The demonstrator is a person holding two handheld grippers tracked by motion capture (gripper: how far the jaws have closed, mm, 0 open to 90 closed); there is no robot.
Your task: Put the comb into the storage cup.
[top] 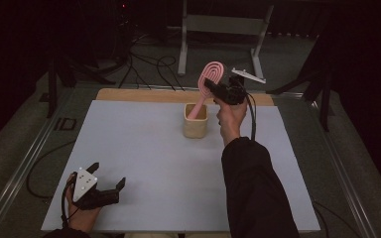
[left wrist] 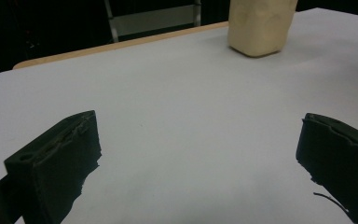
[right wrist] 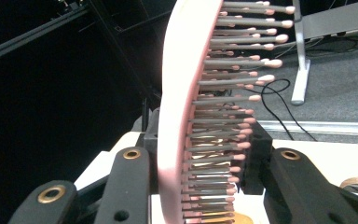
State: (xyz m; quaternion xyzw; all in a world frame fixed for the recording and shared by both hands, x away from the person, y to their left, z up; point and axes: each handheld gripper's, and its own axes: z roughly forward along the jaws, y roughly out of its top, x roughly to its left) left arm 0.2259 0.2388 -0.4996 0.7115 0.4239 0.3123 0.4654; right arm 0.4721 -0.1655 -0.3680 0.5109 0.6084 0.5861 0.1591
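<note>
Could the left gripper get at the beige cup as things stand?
Probably yes: the left gripper stands open, with bare table between it and the beige cup; the right gripper holds the pink hairbrush in it.

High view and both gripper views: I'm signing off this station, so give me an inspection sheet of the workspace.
Surface: white sheet on a wooden table.
Job's things: pink hairbrush tilted, handle in the beige cup.
Clutter: nothing seen.
Grippers: right gripper shut on the hairbrush head; left gripper open, near the sheet's front left corner.
Cables: one trails from each gripper; more lie on the floor behind the table.
Surroundings: dark room, grey metal stand beyond the table.
</note>
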